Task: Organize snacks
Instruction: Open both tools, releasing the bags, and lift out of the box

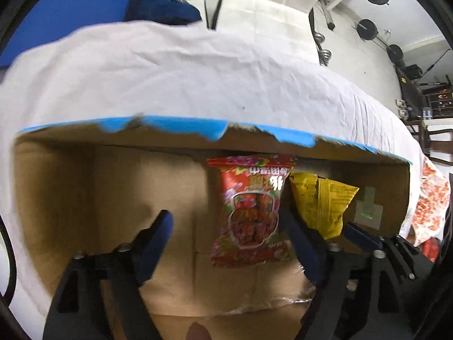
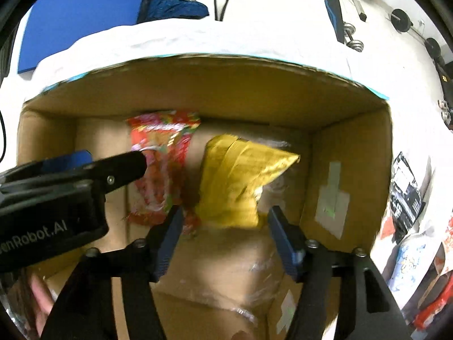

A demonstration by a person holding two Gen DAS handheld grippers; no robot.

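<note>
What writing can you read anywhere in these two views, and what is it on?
"enRobot.AI": white letters on the black body of the left gripper, start cut off.
Red snack bag: large Chinese characters, too blurred to read.
Yellow snack bag: fine print, too small.
Black packet outside the cardboard box: white print, unreadable.

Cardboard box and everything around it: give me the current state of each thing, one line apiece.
cardboard box: open at the top, two packets inside.
red snack packet: in the box, free of the pads.
yellow snack packet: in the box, ungripped.
left gripper: open, over the box.
right gripper: open, over the box.
packets on the cloth: outside the box.
</note>
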